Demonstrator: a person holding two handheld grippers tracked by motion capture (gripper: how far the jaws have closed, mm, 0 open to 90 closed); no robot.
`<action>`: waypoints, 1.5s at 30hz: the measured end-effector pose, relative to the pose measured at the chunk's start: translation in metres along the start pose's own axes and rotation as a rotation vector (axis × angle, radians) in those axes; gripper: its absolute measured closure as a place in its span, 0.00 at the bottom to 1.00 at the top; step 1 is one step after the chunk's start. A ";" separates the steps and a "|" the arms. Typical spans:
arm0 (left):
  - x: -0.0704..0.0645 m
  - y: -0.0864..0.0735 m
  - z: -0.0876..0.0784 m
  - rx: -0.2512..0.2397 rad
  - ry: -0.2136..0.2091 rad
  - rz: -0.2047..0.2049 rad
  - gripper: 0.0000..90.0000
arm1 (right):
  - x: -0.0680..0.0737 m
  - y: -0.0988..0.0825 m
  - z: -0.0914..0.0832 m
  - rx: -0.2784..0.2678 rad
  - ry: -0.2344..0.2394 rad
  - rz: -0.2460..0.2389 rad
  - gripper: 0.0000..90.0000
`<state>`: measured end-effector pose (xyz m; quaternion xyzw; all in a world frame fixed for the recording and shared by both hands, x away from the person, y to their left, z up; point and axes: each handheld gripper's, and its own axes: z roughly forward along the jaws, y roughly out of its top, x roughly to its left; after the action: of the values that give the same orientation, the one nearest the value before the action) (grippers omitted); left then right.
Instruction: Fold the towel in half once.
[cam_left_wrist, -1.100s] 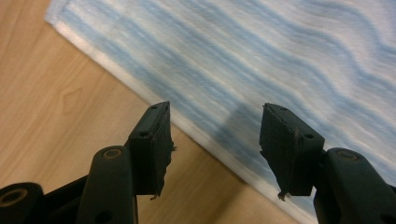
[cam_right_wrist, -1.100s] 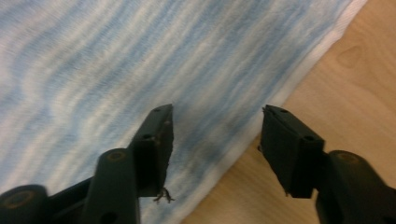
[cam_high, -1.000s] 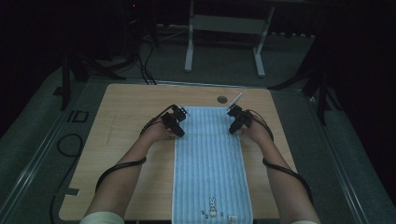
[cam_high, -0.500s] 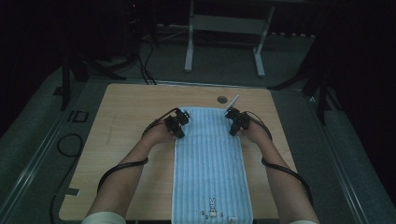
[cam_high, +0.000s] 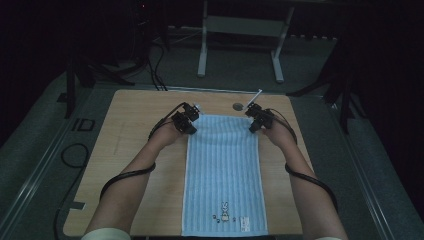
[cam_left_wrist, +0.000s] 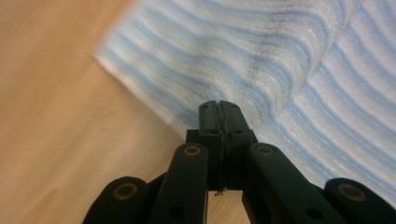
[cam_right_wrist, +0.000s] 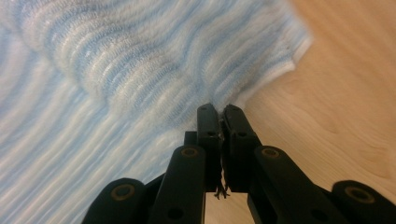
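While lifting: both tongs (cam_high: 189, 121) (cam_high: 254, 120) just closed, pinching towel (cam_high: 223, 165) far corners | corners now raised

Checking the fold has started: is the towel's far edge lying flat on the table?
No: the towel bulges up in a ridge behind the shut left tongs pinching it.

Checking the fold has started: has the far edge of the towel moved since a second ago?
Yes. The towel's far edge, pinched by both hand-held grippers, now sits slightly nearer the person, farther from the round grommet in the table.
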<state>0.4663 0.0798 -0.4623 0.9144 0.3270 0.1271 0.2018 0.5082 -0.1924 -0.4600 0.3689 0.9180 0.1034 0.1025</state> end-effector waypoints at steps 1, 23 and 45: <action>-0.001 -0.001 -0.006 -0.004 -0.008 0.006 0.99 | 0.001 -0.002 -0.007 -0.018 0.001 -0.008 0.96; -0.100 -0.103 -0.019 0.014 -0.159 0.118 0.99 | 0.099 -0.126 -0.003 -0.041 0.127 -0.153 0.93; -0.102 -0.105 0.004 0.047 -0.212 0.093 0.80 | 0.112 -0.103 0.007 -0.009 0.130 -0.194 0.78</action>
<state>0.3339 0.0867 -0.5233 0.9414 0.2640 0.0311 0.2077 0.3626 -0.1861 -0.5064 0.2704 0.9536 0.1208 0.0539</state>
